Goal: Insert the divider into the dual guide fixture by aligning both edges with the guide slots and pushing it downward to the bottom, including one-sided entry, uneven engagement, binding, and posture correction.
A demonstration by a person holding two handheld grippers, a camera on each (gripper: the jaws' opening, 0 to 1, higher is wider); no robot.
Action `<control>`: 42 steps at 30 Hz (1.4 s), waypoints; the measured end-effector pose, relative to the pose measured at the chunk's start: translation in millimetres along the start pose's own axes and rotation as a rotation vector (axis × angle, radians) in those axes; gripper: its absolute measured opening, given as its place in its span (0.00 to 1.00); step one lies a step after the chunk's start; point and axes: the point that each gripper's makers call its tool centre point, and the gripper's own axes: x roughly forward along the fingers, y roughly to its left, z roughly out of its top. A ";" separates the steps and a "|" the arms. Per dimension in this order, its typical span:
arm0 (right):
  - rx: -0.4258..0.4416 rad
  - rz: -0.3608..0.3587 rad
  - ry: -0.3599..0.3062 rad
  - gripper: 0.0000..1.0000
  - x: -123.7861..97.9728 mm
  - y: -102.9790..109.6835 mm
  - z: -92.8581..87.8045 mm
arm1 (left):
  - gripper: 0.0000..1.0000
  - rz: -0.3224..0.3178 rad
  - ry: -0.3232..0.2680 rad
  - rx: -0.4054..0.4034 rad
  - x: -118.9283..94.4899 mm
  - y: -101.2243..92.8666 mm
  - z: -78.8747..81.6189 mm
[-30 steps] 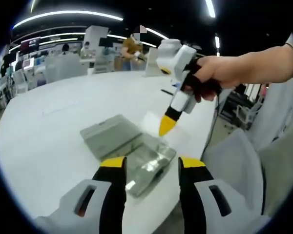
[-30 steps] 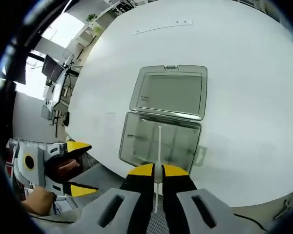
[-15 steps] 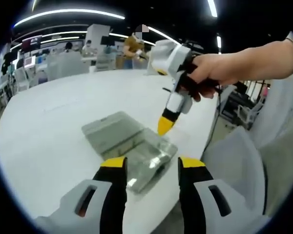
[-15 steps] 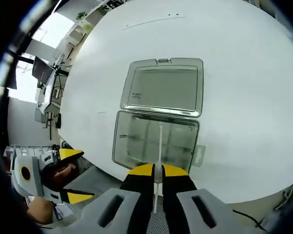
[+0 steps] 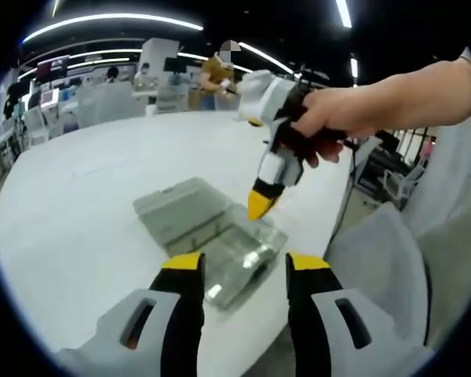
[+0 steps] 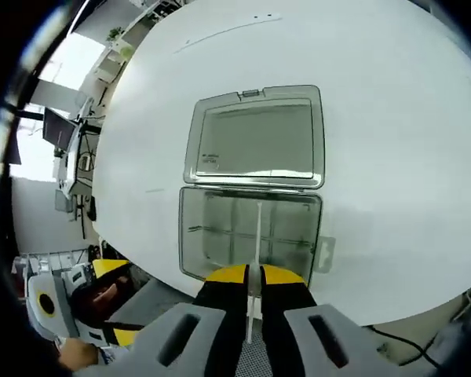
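Right gripper view: the right gripper (image 6: pixel 253 276) pinches a thin white plastic divider (image 6: pixel 257 236) above the open clear plastic compartment box (image 6: pixel 251 236) on the white table (image 6: pixel 392 157), while the left gripper (image 5: pixel 239 271) hangs jaws apart.

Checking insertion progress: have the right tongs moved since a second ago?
Yes. In the left gripper view the right tongs dropped closer to the clear box on the table.

Two handheld grippers: left gripper (image 5: pixel 243 271) and right gripper (image 6: pixel 253 276), each with grey-white moulded bodies, black jaws capped in yellow (tips pointed). Bare forearm, white garment (image 5: pixel 447 236) beside.
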 end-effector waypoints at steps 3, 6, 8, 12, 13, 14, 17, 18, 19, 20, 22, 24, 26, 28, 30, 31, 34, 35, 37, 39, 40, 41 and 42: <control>0.017 -0.004 0.008 0.00 0.5 -0.5 -2.2 | 0.39 0.002 -0.001 -0.004 -0.2 1.4 0.0; 0.028 -0.005 0.017 0.00 2.8 -3.7 -1.6 | 0.39 0.003 -0.002 -0.008 -0.2 2.0 0.2; 0.039 -0.002 0.018 0.00 3.4 -4.2 -0.7 | 0.39 0.004 -0.003 -0.010 -0.1 2.0 0.0; 0.038 0.000 0.019 0.00 4.9 -3.7 1.5 | 0.38 0.004 -0.002 -0.014 0.1 2.3 -0.8; 0.040 0.000 0.022 0.00 5.6 -3.7 1.8 | 0.38 0.004 -0.002 -0.014 0.0 2.3 -0.7; 0.038 0.001 0.022 0.00 6.0 -3.3 2.0 | 0.38 0.005 -0.002 -0.015 -0.1 2.3 -0.8; 0.040 -0.002 0.028 0.00 8.6 -4.4 2.5 | 0.38 0.007 -0.002 -0.018 -0.6 3.1 -1.0; 0.039 -0.001 0.028 0.00 8.5 -3.8 1.9 | 0.38 0.007 -0.002 -0.020 -0.9 3.3 -1.0; 0.043 -0.002 0.030 0.00 8.6 -3.7 1.2 | 0.38 0.008 -0.004 -0.021 -1.1 3.4 -0.8; 0.042 -0.002 0.030 0.00 9.3 -4.1 2.4 | 0.38 0.009 -0.004 -0.022 -1.3 3.5 -0.9; 0.042 -0.001 0.032 0.00 10.8 -4.4 4.5 | 0.38 0.010 -0.003 -0.024 -1.7 3.8 -1.5; 0.044 -0.002 0.033 0.00 12.7 -5.7 6.0 | 0.38 0.010 -0.001 -0.026 -2.0 4.2 -2.4; 0.047 -0.004 0.035 0.00 13.6 -7.2 6.8 | 0.38 0.012 -0.001 -0.026 -2.2 4.2 -2.2; 0.051 -0.002 0.034 0.00 13.9 -8.0 7.6 | 0.38 0.013 -0.001 -0.027 -2.1 4.1 -2.3; 0.052 -0.003 0.038 0.00 14.6 -8.8 7.8 | 0.38 0.013 0.000 -0.029 -1.9 4.3 -2.5; 0.053 -0.002 0.039 0.00 15.0 -9.2 7.8 | 0.38 0.014 0.000 -0.029 -1.9 4.5 -2.6; 0.057 -0.004 0.041 0.00 15.7 -10.5 7.6 | 0.38 0.015 0.000 -0.031 -1.7 4.7 -2.8; 0.056 0.000 0.042 0.00 16.4 -10.2 8.0 | 0.38 0.015 0.000 -0.032 -1.6 4.8 -2.7; 0.055 -0.001 0.044 0.00 18.6 -11.8 10.0 | 0.38 0.016 0.000 -0.033 -1.6 5.2 -2.8; 0.055 0.000 0.045 0.00 19.0 -11.6 8.7 | 0.38 0.017 0.001 -0.035 -1.6 5.7 -3.2; 0.055 -0.001 0.046 0.00 19.1 -11.5 8.3 | 0.38 0.018 0.001 -0.035 -1.6 5.9 -3.3; 0.056 0.000 0.046 0.00 19.2 -11.3 7.8 | 0.38 0.017 0.001 -0.036 -1.6 6.0 -3.4; 0.058 -0.004 0.046 0.00 18.9 -11.5 7.3 | 0.38 0.018 0.001 -0.036 -1.7 6.3 -3.5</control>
